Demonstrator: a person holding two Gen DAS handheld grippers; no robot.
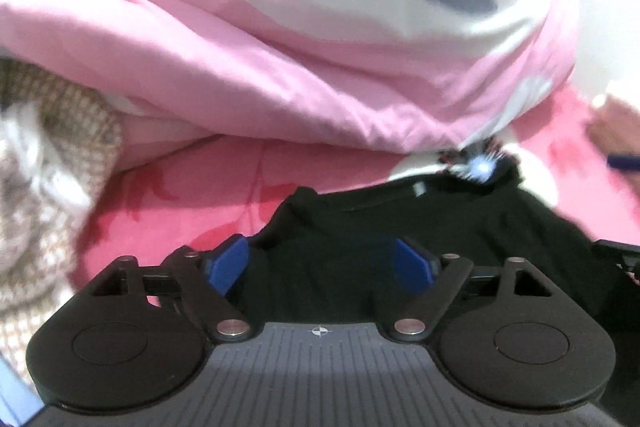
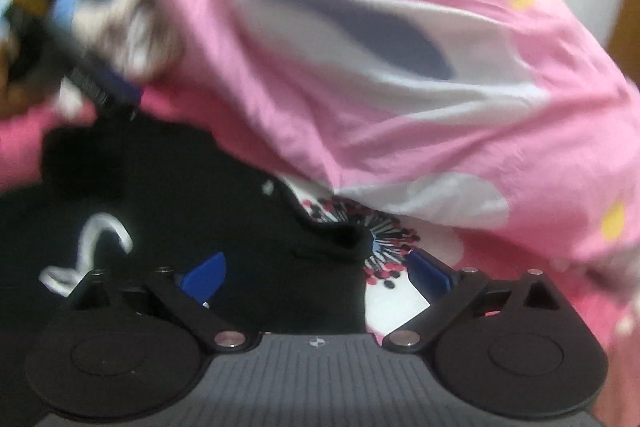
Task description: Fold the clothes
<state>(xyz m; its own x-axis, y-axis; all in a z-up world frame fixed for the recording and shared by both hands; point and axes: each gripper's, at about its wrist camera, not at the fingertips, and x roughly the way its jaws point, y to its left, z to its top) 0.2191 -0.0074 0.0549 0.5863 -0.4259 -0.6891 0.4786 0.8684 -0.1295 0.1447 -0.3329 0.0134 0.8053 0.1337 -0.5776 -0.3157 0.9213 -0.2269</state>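
Black soft garment [image 1: 400,227] lies spread on the pink floral bedsheet [image 1: 192,203], just in front of both grippers; white printed squiggle [image 2: 96,235] shows on its front in the right wrist view. Cloth looks loose, a bit rumpled, edges wavy, not a tidy packet; whether any fold is already in it I can't tell, frames are blurred.

Left gripper [image 1: 320,263]: blue pads spread wide, black cloth lying between and under them, nothing pinched. Right gripper [image 2: 316,275]: also wide apart, straddling the garment's edge, one pad over black cloth, the other over the sheet's red-and-black burst print [image 2: 384,247]. Likely both are low over the near hem so an edge can be taken on each side, which fits a two-handed fold, but that's a guess.

Big pink quilt with white and grey patches [image 1: 280,59] is heaped behind, crowding the far side of the garment. Beige-and-white checked knit cloth [image 1: 44,163] is bunched at left, under the quilt's edge.
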